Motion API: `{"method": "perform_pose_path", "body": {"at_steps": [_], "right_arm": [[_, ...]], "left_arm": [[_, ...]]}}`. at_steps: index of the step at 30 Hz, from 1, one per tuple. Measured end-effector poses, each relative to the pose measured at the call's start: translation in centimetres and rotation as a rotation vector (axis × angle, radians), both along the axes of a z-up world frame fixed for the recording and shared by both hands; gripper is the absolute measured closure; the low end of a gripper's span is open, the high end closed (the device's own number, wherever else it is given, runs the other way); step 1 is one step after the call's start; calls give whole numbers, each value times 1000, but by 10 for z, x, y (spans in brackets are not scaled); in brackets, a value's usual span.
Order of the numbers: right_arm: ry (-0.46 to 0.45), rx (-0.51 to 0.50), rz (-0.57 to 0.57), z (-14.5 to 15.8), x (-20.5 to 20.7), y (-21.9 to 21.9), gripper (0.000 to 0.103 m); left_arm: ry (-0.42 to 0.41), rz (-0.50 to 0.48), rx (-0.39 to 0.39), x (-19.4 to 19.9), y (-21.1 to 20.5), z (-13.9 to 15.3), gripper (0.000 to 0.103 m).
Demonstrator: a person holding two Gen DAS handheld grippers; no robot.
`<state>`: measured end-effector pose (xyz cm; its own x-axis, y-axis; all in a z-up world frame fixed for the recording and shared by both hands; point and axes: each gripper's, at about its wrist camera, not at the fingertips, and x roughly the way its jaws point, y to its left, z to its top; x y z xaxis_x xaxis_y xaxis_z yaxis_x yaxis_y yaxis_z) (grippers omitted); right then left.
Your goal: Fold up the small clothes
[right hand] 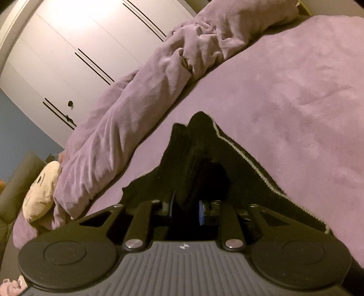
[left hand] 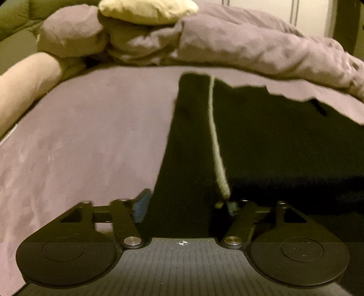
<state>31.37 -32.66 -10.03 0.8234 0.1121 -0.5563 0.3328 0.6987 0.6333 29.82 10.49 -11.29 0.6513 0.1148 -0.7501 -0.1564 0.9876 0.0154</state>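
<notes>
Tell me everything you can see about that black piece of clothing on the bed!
The black garment looks like soft, fuzzy knit with a thin pale stripe running along it. It lies on the purple bedcover, partly spread flat, with the rumpled duvet overlapping its far edge. In the right wrist view a bunched fold stands up in a peak, pinched by the right gripper. A strip of it runs between the left gripper's jaws, which do not clearly press it.

bed (left hand: 79, 136): purple sheet | duvet (left hand: 238, 41): bunched, far edge | cream pillow (left hand: 147, 10): on top | wardrobe (right hand: 68, 45): white
</notes>
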Motion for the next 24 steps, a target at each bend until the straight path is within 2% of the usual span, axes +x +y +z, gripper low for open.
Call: {"method": "perform_pose_path", "body": {"at_steps": [2, 4, 6, 8, 9, 10, 12, 13, 15, 16, 17, 18, 19, 22, 24], "right_arm": [[-4, 16, -6, 0, 3, -3, 82], [2, 7, -1, 1, 6, -2, 90], [11, -6, 36, 6, 9, 3, 92], [-48, -47, 81, 20, 3, 14, 92], [-85, -60, 107, 26, -1, 19, 92], [-108, -71, 120, 29, -5, 23, 91], [-109, -111, 139, 28, -9, 29, 91], [-73, -147, 141, 23, -6, 30, 91], [64, -175, 139, 5, 4, 29, 88], [110, -163, 143, -3, 7, 27, 88], [90, -149, 140, -4, 4, 24, 86], [76, -141, 138, -2, 0, 23, 78], [76, -140, 133, 1, -2, 21, 75], [85, -174, 148, 6, -7, 21, 74], [87, -185, 162, 8, -10, 24, 74]], "left_arm": [[-22, 33, -12, -1, 4, 2, 54], [-42, 81, -38, -1, 12, 3, 68], [-67, 132, -47, -2, 23, 5, 70], [-85, 196, -54, -4, 38, 5, 69], [-86, 222, -65, -4, 44, 4, 63], [-80, 241, -84, -6, 52, 1, 51], [-51, 237, -85, -5, 57, -5, 39], [-50, 216, -60, -7, 55, -6, 36], [-41, 191, -6, -10, 49, -3, 29], [-34, 183, 6, -12, 48, 0, 28], [-31, 174, -2, -16, 49, 2, 28], [-27, 169, -15, -19, 51, 4, 28], [-15, 172, -28, -23, 54, 5, 28], [10, 175, -80, -34, 60, 7, 29], [11, 172, -80, -40, 61, 9, 30]]}}
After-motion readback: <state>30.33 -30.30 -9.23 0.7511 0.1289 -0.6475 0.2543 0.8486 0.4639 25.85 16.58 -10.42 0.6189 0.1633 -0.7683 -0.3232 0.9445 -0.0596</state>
